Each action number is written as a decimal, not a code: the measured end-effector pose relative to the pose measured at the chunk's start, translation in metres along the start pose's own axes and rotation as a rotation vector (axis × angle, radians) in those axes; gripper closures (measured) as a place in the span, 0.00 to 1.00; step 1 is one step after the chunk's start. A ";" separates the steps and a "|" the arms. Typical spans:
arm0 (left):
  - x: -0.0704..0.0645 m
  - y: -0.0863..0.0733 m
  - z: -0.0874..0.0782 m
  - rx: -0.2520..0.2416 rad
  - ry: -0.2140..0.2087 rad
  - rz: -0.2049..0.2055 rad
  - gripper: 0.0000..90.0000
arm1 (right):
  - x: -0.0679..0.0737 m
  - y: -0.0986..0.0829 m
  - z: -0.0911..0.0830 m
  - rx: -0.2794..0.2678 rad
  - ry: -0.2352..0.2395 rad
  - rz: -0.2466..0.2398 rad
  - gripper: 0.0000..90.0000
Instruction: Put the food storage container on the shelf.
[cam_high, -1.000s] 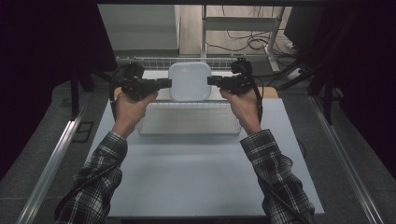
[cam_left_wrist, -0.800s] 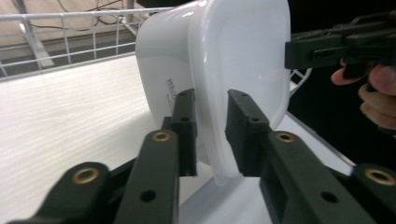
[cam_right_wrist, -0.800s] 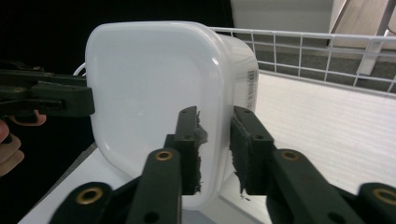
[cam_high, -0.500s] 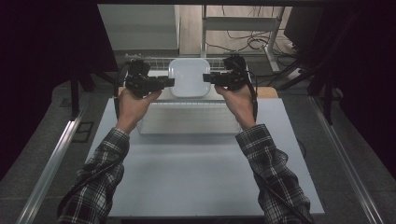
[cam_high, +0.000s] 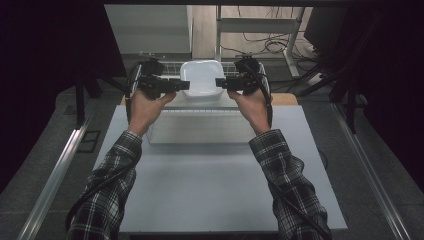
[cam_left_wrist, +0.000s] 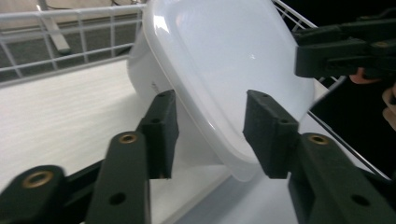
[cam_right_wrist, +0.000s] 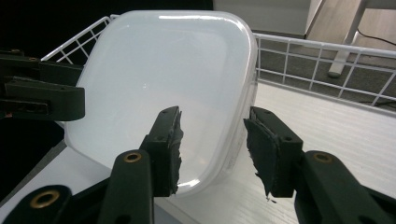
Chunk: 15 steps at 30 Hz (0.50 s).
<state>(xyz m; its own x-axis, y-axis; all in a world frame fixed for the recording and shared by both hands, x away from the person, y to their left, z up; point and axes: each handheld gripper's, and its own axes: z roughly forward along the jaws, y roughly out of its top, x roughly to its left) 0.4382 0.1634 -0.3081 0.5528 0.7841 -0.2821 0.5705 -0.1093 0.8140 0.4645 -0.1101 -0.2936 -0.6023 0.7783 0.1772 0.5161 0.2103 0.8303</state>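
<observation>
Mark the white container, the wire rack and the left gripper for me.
white container (cam_high: 201, 76), high view, middle of its lid.
wire rack (cam_right_wrist: 322, 63), right gripper view, bar of its far wall.
left gripper (cam_left_wrist: 208, 133), left gripper view, midway between its fingers.

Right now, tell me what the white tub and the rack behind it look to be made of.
Tub: probably plastic, milky and semi-gloss; it has soft highlights, rounded corners and a thin moulded rim. Rack: seems to be thin metal wire with a white coating, forming an open grid; the metal itself can't be seen.

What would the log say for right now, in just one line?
object: white lidded plastic container tilted over wire rack | left gripper: open, jaws astride its rim | right gripper: open, jaws astride opposite rim | surface: white table
</observation>
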 end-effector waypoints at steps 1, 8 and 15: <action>0.002 0.001 0.001 -0.004 0.002 -0.005 0.59 | -0.001 0.000 0.001 -0.001 0.007 0.006 0.60; 0.004 0.004 0.004 0.000 -0.003 -0.019 0.59 | 0.001 0.000 0.001 -0.001 0.005 0.003 0.61; 0.000 0.006 0.006 0.001 0.019 -0.003 0.58 | 0.001 0.001 -0.001 0.013 -0.006 0.015 0.61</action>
<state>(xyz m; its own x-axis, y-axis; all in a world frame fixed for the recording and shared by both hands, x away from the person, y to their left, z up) 0.4453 0.1591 -0.3061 0.5396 0.7960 -0.2744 0.5727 -0.1081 0.8126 0.4638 -0.1101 -0.2924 -0.5907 0.7851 0.1860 0.5327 0.2063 0.8208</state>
